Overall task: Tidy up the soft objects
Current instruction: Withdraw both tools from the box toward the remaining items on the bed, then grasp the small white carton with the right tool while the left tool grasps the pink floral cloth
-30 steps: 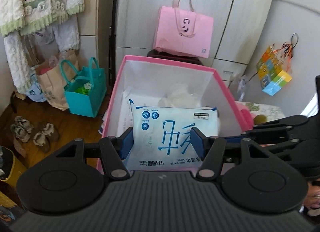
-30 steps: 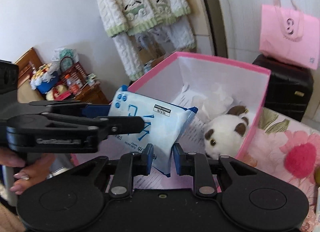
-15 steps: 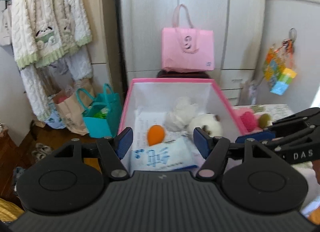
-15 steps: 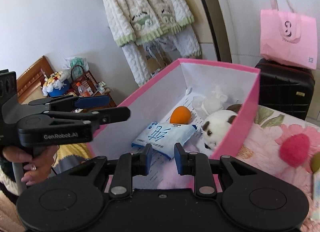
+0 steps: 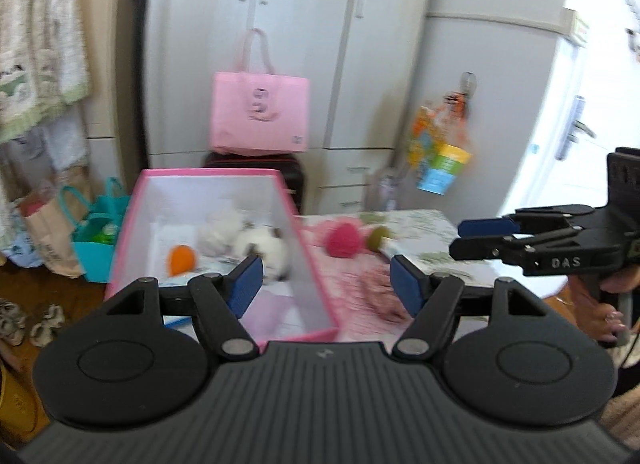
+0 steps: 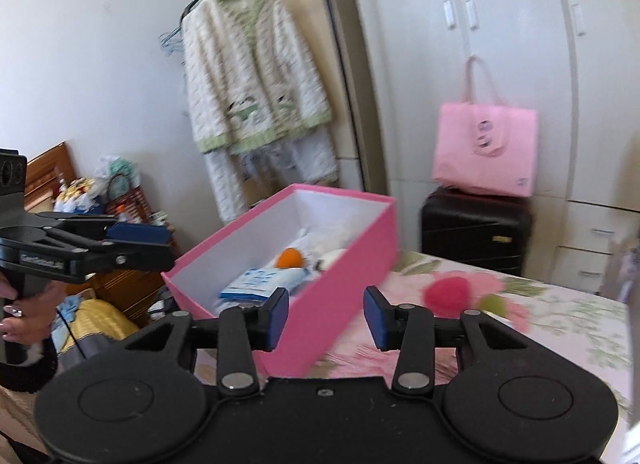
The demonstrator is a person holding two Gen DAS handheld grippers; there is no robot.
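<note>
A pink box [image 5: 316, 276] [image 6: 340, 268] stands on the flowered table. Inside lie an orange ball [image 5: 182, 259] [image 6: 290, 258], a white and brown plush [image 5: 262, 250], a white fluffy piece [image 5: 218, 229] and a blue-and-white wipes pack [image 6: 264, 280]. A pink pompom [image 5: 343, 240] [image 6: 446, 292] and a green ball [image 5: 378, 238] [image 6: 492, 304] lie on the table right of the box. My left gripper [image 5: 326, 286] is open and empty above the box's near right corner. My right gripper [image 6: 326, 318] is open and empty over the box's right wall.
A pink tote [image 5: 260, 119] [image 6: 486, 151] sits on a black suitcase [image 6: 476, 232] before the white wardrobe [image 5: 304, 43]. Teal and paper bags [image 5: 92, 232] stand on the floor at left. A knitted jacket [image 6: 248, 75] hangs at left. A colourful cube toy [image 5: 440, 159] hangs at right.
The wipes pack was let go into the box. My right gripper opened. Both grippers pulled back and up, and the left view swung to the right.
</note>
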